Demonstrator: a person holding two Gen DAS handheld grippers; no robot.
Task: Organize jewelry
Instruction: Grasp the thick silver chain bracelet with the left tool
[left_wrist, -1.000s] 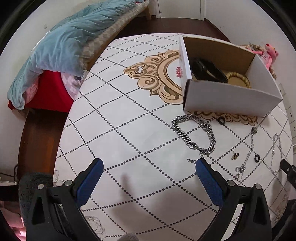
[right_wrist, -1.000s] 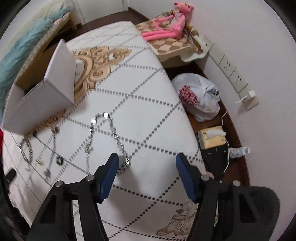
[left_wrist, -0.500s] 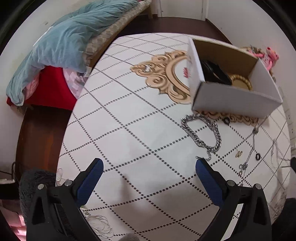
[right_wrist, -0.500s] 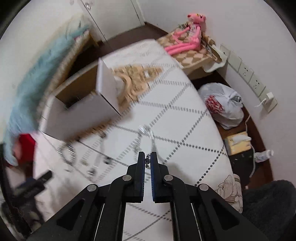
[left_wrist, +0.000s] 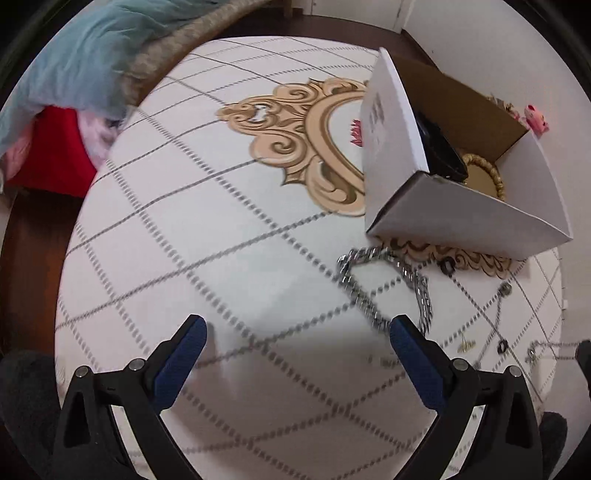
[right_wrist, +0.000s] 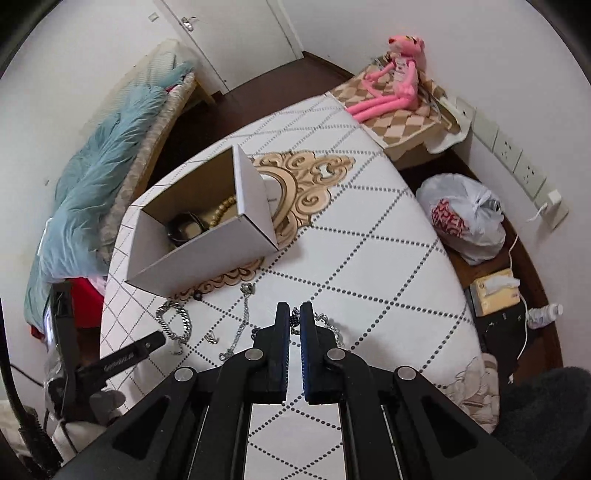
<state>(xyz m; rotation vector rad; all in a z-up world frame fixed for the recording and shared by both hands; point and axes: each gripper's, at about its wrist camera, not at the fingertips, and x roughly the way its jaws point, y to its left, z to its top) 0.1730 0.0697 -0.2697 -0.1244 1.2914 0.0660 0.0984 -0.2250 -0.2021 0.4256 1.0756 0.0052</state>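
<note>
So the right hand-held gripper (right_wrist: 294, 320) is pinched nearly closed on a thin silver chain necklace (right_wrist: 325, 320), lifting one end while the rest trails on the white quilted table (right_wrist: 369, 258). The left hand-held gripper (left_wrist: 295, 332) hangs wide open holding nothing, just beside the chunky silver curb-link bracelet (left_wrist: 388, 288) lying near the open white cardboard box (left_wrist: 461, 218).

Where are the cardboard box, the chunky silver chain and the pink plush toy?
cardboard box (right_wrist: 207, 247): right wrist view, white front wall.
chunky silver chain (left_wrist: 421, 291): left wrist view, right strand.
pink plush toy (right_wrist: 400, 74): right wrist view, torso.
</note>
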